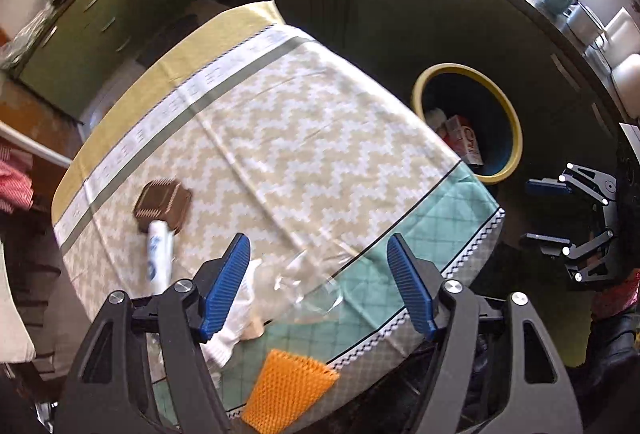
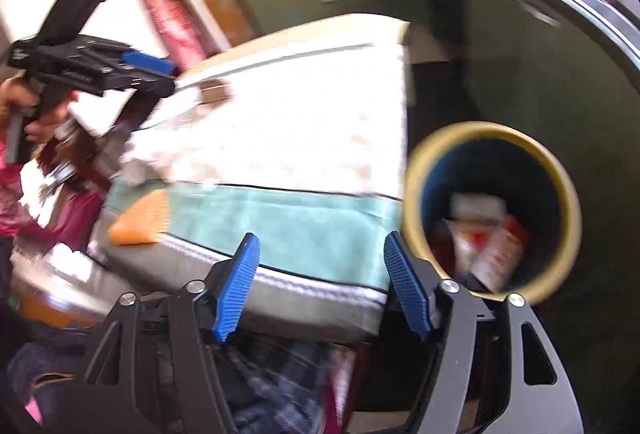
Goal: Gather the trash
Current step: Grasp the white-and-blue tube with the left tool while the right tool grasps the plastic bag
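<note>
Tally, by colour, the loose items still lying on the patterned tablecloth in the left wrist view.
Brown: 1, the brown square pad
White: 2, the white printed tube and the white crumpled cloth
Clear: 1, the clear crumpled plastic wrap
Orange: 1, the orange ridged mesh piece
Total: 5

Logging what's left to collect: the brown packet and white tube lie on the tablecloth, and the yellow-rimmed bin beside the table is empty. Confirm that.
Not empty: the left wrist view shows the yellow-rimmed bin already holding cartons. The brown packet and white tube do lie on the tablecloth.
</note>
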